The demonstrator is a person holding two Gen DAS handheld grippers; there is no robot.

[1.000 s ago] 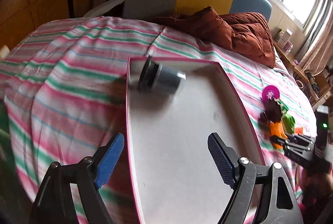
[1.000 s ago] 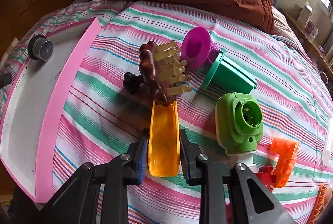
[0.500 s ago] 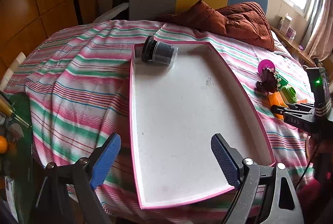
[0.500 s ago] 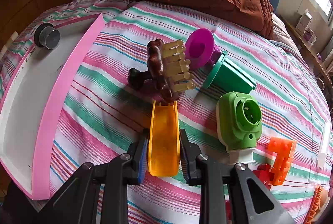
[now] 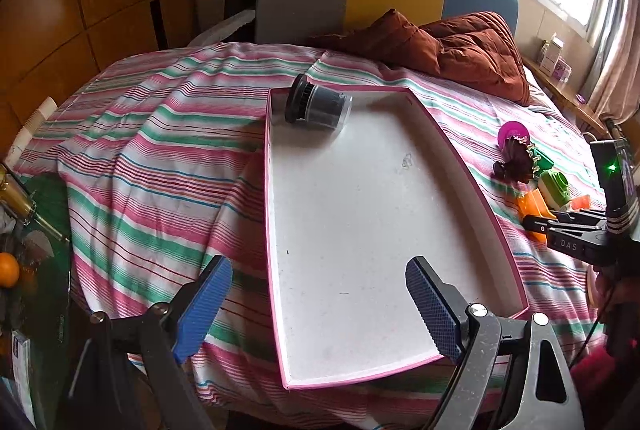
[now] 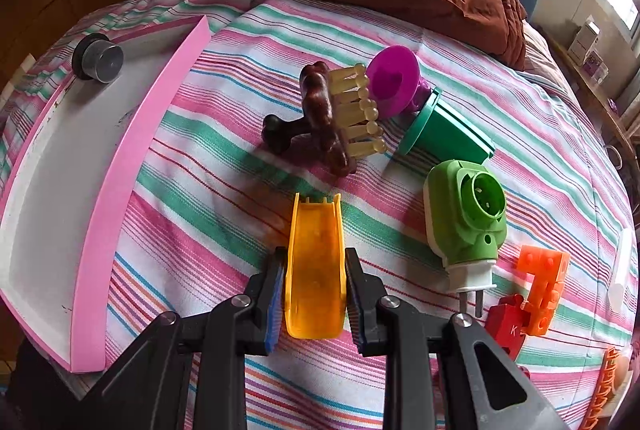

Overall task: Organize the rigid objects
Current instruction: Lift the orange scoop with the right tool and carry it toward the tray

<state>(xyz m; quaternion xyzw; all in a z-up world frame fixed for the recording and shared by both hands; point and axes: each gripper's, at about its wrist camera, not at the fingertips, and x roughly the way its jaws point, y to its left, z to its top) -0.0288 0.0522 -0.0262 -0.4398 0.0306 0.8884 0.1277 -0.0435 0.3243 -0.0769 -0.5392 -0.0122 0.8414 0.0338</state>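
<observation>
While the right hand-held gripper (image 6: 314, 304) is clamped on the orange scoop-shaped piece (image 6: 315, 262), the sound move is to lift it straight off the bed (image 6: 192, 198) before swinging toward the pink-rimmed tray (image 6: 108, 230), so its far tip clears the brown massage comb (image 6: 326, 118) lying just beyond it. The pads press the piece's two long sides near its rounded near end; most of its length juts forward, so a slow, level carry should keep it from pivoting in the grip. It needs to clear the tray's raised wall, then go down on the bare white floor, away from the grey cylindrical filter (image 5: 316, 107) resting on its side in the far left corner.

Over the tray's near edge, the left hand-held gripper (image 5: 318, 304) hangs with its jaws spread wide, having just opened further, nothing between them. Near the bed's right edge wait the green plug-in device (image 6: 466, 214), green cup (image 6: 444, 134), purple funnel (image 6: 392, 80) and orange blocks (image 6: 544, 278).
</observation>
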